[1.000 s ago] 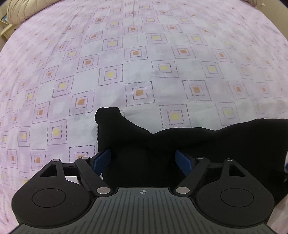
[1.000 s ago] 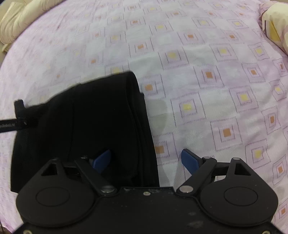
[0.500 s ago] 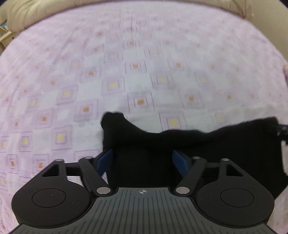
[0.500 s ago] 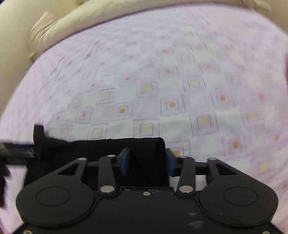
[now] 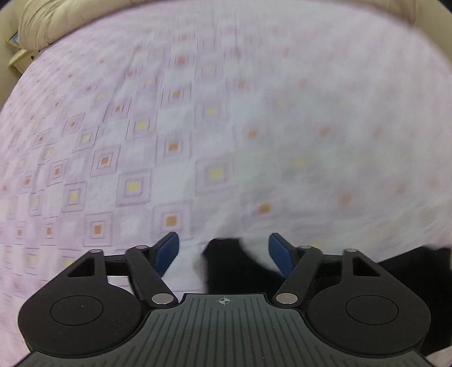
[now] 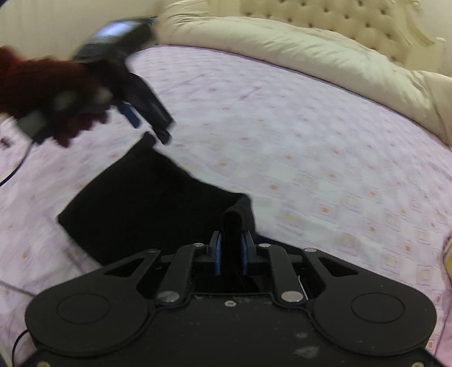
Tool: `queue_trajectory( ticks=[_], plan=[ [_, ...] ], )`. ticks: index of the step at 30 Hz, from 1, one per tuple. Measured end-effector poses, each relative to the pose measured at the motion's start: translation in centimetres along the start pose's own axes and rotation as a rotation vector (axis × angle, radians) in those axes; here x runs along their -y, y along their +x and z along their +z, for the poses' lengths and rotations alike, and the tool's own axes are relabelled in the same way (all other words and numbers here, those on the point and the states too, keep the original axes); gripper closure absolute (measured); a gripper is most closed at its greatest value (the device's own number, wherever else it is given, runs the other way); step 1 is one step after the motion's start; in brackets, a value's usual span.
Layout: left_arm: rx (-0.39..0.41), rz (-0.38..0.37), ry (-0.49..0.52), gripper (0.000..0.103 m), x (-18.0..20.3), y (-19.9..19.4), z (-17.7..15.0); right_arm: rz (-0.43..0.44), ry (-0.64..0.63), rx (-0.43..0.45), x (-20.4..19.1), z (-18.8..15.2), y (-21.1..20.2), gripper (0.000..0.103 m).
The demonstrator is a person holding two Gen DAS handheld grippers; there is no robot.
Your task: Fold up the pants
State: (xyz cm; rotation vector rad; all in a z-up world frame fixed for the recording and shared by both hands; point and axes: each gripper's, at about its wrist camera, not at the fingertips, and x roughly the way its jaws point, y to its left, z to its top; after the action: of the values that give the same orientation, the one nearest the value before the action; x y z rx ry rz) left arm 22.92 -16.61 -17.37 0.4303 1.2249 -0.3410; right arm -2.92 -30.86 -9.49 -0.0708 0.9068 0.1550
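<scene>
Right wrist view, nearest first: right gripper (image 6: 230,255) has its blue pads pressed together on a bunched fold of the black pants (image 6: 147,203), which stand up between them as a narrow ridge. Jaws clamped on cloth, little gap left.

From that pinch the pants run away toward 10 o'clock, a dark slab lying on the pink patterned bedsheet (image 6: 310,146). Long axis about 4-to-10 in this view. Far corner tapers to a point just below the left gripper (image 6: 147,118).

Left gripper, seen from the right camera: held by a hand in a dark red glove (image 6: 36,93), blurred, hovering above the far corner. It looks apart from the cloth, not touching.

Left wrist view: jaws spread wide, nothing between the pads. A tip of the pants (image 5: 226,257) shows low at 6 o'clock, between the fingers but nearer the camera than the pads. More black cloth at 4 o'clock.

Judgement: the right gripper alone holds the garment; the left needs to drop and close on the far corner before any fold can be carried.

Farther out: open sheet from 12 to 3 o'clock, nothing in the way. Cream duvet (image 6: 296,53) at 1 o'clock, tufted headboard (image 6: 325,17) behind it.
</scene>
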Motion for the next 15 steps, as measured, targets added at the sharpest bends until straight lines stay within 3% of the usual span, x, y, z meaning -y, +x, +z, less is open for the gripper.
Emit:
queue_trajectory(
  ticks=[4, 7, 11, 15],
  plan=[
    [-0.028, -0.008, -0.077, 0.041, -1.7, 0.9, -0.9, -0.029, 0.048, 0.000, 0.7, 0.0, 0.2, 0.088],
    [-0.002, 0.001, -0.057, 0.039, -1.9, 0.7, -1.4, -0.087, 0.162, -0.026, 2.6, 0.2, 1.3, 0.088],
    [0.006, 0.028, -0.037, 0.037, -2.0, 1.0, -1.2, -0.163, 0.311, -0.118, 6.1, -0.1, 4.5, 0.095],
    [0.038, 0.033, -0.044, 0.038, -2.0, 0.5, -0.7, -0.186, 0.367, -0.186, 7.5, -0.2, 7.0, 0.094]
  ],
)
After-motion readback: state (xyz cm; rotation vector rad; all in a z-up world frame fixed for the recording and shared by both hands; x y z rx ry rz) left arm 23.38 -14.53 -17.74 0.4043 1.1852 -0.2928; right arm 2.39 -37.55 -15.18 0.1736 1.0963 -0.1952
